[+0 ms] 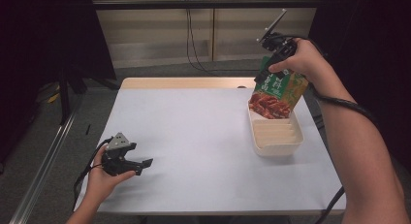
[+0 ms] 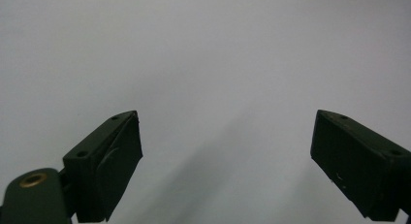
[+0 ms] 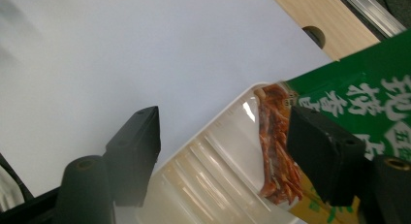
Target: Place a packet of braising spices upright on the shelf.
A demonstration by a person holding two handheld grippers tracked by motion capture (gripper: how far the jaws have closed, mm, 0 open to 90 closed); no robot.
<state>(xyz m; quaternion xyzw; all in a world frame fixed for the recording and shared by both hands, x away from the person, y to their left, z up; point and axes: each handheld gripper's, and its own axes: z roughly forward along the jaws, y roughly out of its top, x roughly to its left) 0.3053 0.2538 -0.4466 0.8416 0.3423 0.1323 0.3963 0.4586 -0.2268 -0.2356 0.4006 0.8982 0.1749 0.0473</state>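
Resting near the table's front left corner, the left gripper holds its jaws spread wide with nothing between them. Farther back on the right, a white ridged tray sits on the table. The green snack packet stands tilted in the tray's far end. Above it, the right gripper is released, one jaw beside the packet, not pinching it.
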